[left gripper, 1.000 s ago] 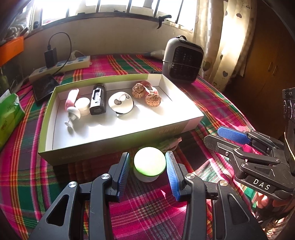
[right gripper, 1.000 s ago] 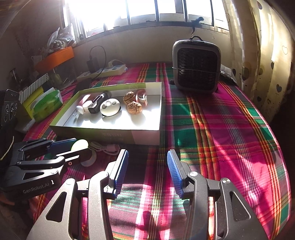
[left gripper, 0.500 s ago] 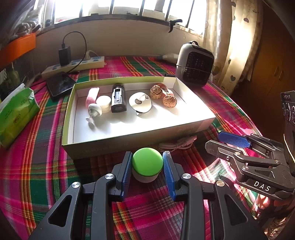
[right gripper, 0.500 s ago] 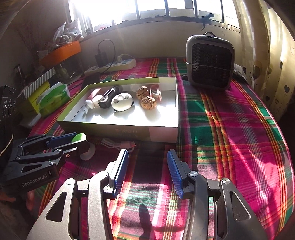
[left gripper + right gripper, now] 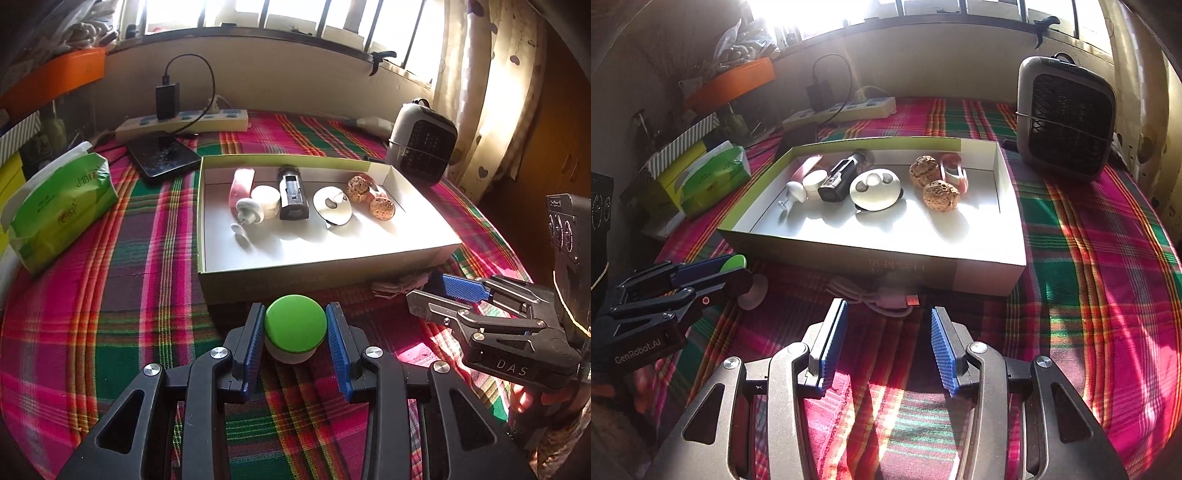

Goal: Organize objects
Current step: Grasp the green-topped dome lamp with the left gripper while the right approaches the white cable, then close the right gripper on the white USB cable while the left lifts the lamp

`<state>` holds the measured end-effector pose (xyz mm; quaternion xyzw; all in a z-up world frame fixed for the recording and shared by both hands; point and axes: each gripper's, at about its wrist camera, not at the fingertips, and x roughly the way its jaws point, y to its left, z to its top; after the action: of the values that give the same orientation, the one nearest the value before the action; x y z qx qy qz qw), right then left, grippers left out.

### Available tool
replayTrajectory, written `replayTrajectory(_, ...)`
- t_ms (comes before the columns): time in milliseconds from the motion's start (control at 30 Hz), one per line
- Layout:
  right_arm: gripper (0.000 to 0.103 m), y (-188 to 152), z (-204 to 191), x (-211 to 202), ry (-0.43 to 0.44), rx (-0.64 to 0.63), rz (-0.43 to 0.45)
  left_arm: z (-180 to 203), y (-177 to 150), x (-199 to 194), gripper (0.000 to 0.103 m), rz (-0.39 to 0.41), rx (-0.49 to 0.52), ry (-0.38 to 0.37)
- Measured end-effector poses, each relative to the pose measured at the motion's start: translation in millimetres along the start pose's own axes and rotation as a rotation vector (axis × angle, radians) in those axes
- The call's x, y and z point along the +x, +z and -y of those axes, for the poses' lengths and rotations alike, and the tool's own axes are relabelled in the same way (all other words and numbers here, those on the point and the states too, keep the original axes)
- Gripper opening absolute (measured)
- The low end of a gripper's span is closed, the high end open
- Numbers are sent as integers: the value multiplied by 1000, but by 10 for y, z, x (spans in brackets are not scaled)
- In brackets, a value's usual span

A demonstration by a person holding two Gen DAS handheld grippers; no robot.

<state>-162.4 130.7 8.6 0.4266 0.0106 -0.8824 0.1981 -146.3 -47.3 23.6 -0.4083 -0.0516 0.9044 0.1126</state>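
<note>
Over the plaid cloth (image 5: 110,295), the left claw (image 5: 295,332) clamps the green-topped jar (image 5: 295,330).

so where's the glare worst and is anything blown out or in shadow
Left wrist view: window blown out white; the green-capped jar in the left claw sits in the box wall's shadow, still readable. Right wrist view: window flares down the wall, the left side is murky, and sun patches streak the plaid cloth. Fisheye bends the edges in both.

A green-topped white knob (image 5: 295,334) sits on pink, green and red plaid cloth (image 5: 129,302) beside blue-padded fingers (image 5: 336,347).
</note>
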Motion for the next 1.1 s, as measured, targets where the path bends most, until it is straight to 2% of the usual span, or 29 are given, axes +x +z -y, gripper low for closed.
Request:
replayTrajectory(433, 46, -96, -371, -21, 88, -151, -54, -183, 20, -7, 32, 2, -36, -10)
replayTrajectory(567, 46, -83, -379, -47, 20, -179, -27, -219, 19, 0, 32, -1, -47, -20)
replayTrajectory(700, 46, -44, -371, 26, -7, -183, -35, -222, 13, 20, 32, -7, -45, -20)
replayTrajectory(933, 46, 14, -420, 185, -12, -221, -56, -257, 8, 66, 32, -23, -60, -15)
replayTrajectory(1100, 46, 13, -449, 213, -19, -236, -41, -279, 11, 102, 32, -27, -65, -12)
